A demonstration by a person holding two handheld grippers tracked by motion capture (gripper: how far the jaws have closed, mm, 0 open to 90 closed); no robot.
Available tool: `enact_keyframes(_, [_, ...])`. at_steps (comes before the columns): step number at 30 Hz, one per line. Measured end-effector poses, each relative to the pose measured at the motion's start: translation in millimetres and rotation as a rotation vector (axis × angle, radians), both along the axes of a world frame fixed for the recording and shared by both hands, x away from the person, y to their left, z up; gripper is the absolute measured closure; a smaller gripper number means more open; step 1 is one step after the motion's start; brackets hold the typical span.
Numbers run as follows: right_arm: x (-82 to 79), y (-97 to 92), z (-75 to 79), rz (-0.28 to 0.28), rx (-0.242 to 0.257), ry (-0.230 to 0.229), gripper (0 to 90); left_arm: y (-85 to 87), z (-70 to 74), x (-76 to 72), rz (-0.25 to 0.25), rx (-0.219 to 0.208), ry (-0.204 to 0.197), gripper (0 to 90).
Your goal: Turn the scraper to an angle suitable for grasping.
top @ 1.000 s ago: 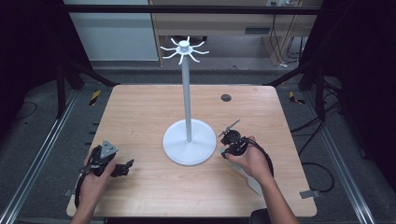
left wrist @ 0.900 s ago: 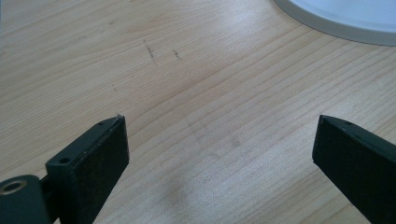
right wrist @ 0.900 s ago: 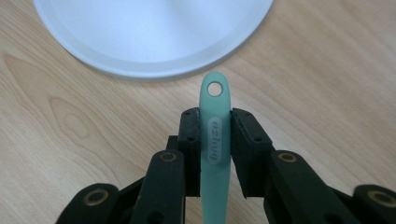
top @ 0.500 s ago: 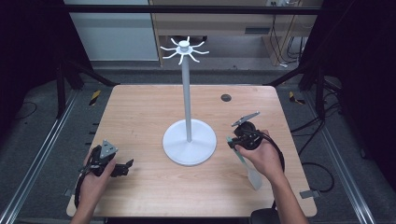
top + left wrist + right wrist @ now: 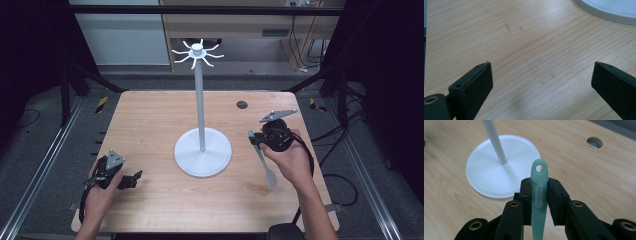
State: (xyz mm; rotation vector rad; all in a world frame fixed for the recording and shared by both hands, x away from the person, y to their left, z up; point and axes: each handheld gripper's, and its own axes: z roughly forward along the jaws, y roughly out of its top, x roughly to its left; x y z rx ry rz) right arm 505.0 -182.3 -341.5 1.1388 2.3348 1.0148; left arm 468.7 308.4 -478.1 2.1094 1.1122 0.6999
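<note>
white stand [image 5: 202,150] in the middle | right gripper [image 5: 256,139] lower right, holding green spoon [image 5: 264,162] | left gripper [image 5: 131,180] lower left on table [image 5: 150,115]

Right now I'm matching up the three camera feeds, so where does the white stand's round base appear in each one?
High view: the round base sits mid-table, between the two hands.
Left gripper view: a curved slice of its rim at the top right corner, beyond the open jaws.
Right gripper view: upper left, behind the clamped green utensil.
Shared landmark: the light wooden table.
</note>
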Motion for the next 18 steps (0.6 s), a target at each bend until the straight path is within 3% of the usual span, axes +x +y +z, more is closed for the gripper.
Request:
enact_keyframes(10, [-5.1,-1.3,31.1,-0.015,0.074,-0.111,74.9,2.2,0.8,-0.8,0.009,-0.013,-0.007,3.4])
enact_keyframes(18, [-4.6,0.0,50.1,-0.022,0.115,-0.172,74.9,4.4,1.5,-0.8,0.019,-0.022,-0.01,3.4])
